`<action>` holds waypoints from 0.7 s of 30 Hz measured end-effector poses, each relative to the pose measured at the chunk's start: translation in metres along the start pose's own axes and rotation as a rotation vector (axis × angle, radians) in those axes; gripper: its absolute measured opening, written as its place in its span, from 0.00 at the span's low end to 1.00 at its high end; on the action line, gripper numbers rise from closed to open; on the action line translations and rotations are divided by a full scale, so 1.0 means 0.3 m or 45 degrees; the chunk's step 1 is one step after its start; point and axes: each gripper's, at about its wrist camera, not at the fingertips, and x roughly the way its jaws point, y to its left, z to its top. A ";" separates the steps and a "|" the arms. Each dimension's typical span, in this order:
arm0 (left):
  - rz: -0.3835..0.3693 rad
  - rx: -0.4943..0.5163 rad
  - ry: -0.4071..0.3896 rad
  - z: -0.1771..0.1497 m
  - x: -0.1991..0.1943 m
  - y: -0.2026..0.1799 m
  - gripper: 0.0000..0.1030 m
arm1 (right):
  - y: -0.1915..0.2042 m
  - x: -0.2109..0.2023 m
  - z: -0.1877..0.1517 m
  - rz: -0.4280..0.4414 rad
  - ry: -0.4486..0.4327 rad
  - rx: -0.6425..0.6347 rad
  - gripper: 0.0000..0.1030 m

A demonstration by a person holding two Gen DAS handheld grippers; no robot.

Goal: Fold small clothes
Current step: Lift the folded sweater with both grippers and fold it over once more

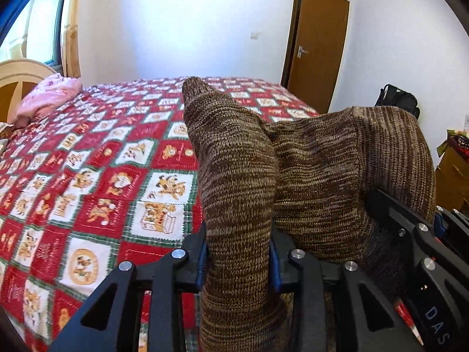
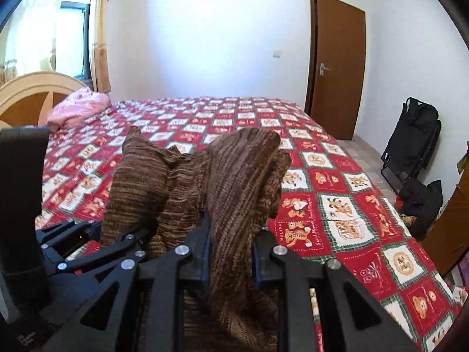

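A brown knitted garment (image 1: 293, 170) is held up above the bed by both grippers. My left gripper (image 1: 239, 261) is shut on one bunched part of it, which sticks up between the jaws. My right gripper (image 2: 230, 255) is shut on another part of the same garment (image 2: 234, 182). The right gripper shows at the right edge of the left wrist view (image 1: 410, 228), close beside the left one. The left gripper shows at the lower left of the right wrist view (image 2: 96, 240). The garment's lower part hangs out of sight below the jaws.
The bed has a red, white and green cartoon quilt (image 2: 337, 193). A pink blanket (image 2: 76, 108) lies by the wooden headboard (image 2: 32, 94). A brown door (image 2: 337, 67) is shut at the far right. Black bags (image 2: 416, 146) stand on the floor to the right.
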 end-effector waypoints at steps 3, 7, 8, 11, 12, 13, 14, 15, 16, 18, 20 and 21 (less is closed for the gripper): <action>-0.012 -0.001 -0.033 0.004 -0.064 0.008 0.33 | 0.013 -0.059 0.006 -0.004 -0.040 0.001 0.23; -0.028 0.016 -0.071 0.001 -0.139 0.012 0.33 | 0.024 -0.134 0.004 -0.014 -0.086 0.004 0.23; -0.031 0.021 -0.080 -0.002 -0.158 0.011 0.33 | 0.022 -0.149 0.002 -0.013 -0.095 0.010 0.23; -0.048 0.030 -0.100 -0.005 -0.204 0.017 0.33 | 0.020 -0.200 -0.002 -0.006 -0.117 0.036 0.23; -0.055 0.038 -0.109 -0.008 -0.223 0.014 0.33 | 0.018 -0.214 -0.002 -0.005 -0.124 0.042 0.23; -0.059 0.047 -0.116 -0.010 -0.241 0.009 0.33 | 0.015 -0.230 -0.002 -0.005 -0.131 0.047 0.23; -0.065 0.057 -0.127 -0.011 -0.260 0.007 0.33 | 0.014 -0.249 -0.004 -0.005 -0.140 0.052 0.23; -0.070 0.063 -0.135 -0.012 -0.275 0.005 0.33 | 0.008 -0.260 -0.004 -0.003 -0.146 0.054 0.23; -0.073 0.073 -0.145 -0.013 -0.293 0.002 0.33 | 0.007 -0.282 -0.005 -0.006 -0.154 0.058 0.23; -0.079 0.093 -0.164 -0.014 -0.327 -0.002 0.33 | -0.003 -0.316 -0.012 -0.003 -0.168 0.065 0.23; -0.092 0.102 -0.182 -0.012 -0.363 -0.002 0.32 | -0.012 -0.343 -0.015 0.002 -0.184 0.074 0.23; -0.099 0.105 -0.191 -0.012 -0.380 -0.003 0.32 | -0.016 -0.355 -0.016 0.002 -0.190 0.078 0.23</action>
